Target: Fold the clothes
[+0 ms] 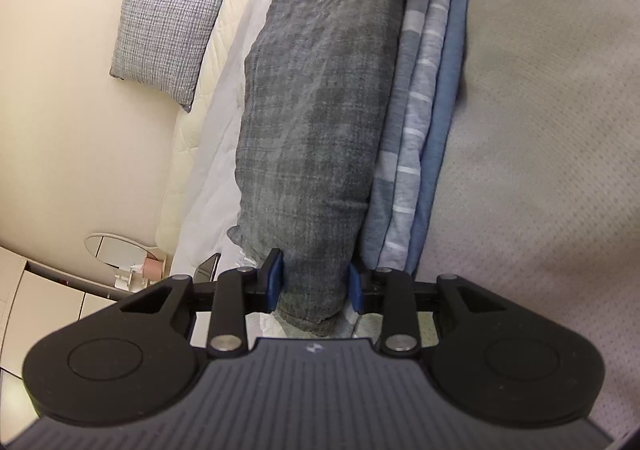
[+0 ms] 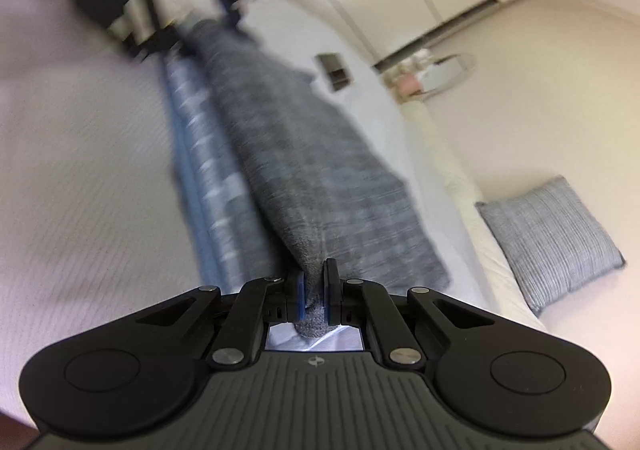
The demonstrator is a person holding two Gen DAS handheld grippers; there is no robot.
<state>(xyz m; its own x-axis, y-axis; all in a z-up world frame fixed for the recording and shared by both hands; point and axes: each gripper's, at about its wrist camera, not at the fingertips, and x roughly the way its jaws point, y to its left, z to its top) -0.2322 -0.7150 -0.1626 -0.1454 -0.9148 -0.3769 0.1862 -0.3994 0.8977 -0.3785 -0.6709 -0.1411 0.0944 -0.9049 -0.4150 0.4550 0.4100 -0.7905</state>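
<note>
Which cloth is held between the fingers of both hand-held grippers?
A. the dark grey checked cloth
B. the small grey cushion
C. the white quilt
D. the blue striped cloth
A: the dark grey checked cloth sits between the pads of the left hand-held gripper and is pinched by the right hand-held gripper.

You have no words, numbers or labels to read in either wrist view. The one mark you can find is a small pale emblem on the ribbed grey housing of the left gripper [image 1: 316, 282], just behind its fingers, and the same emblem on the right gripper [image 2: 314, 296]. It is a symbol, not lettering, and too small for you to make out further.
</note>
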